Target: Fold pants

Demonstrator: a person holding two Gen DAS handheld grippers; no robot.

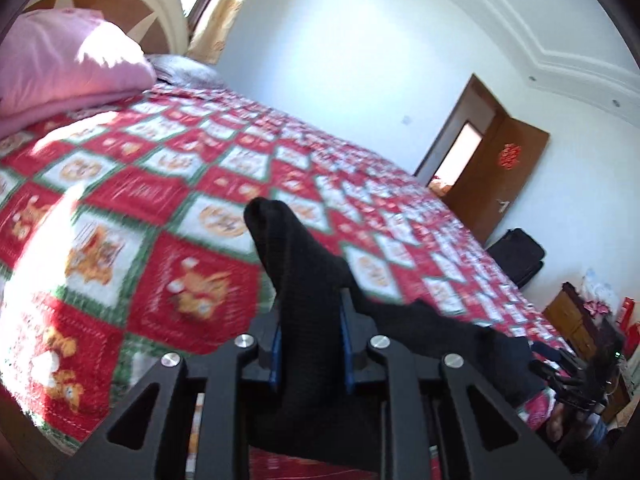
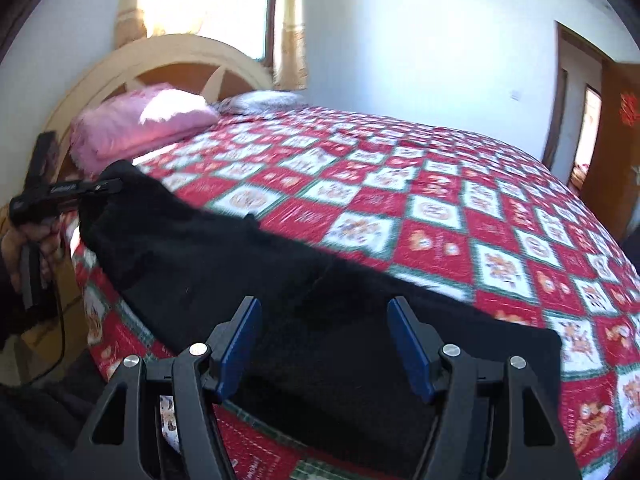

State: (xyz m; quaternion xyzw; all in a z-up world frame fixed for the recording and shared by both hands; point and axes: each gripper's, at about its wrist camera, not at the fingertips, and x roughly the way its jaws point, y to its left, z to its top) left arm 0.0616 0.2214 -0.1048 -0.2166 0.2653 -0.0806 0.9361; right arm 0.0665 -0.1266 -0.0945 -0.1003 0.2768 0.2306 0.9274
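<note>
Two grippers — left gripper [image 1: 310, 344] clamped on black pants [image 2: 224, 264], right gripper [image 2: 324, 344] spread apart above them.

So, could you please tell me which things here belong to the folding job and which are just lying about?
Job:
pants
left gripper, shut on the pants
right gripper, open over the pants
bed, the work surface

Lying about:
pink pillow
grey pillow
suitcase
door

left tool [image 1: 310, 344] clamping black pants [image 1: 296, 272], quilted bed [image 1: 160, 184]
</note>
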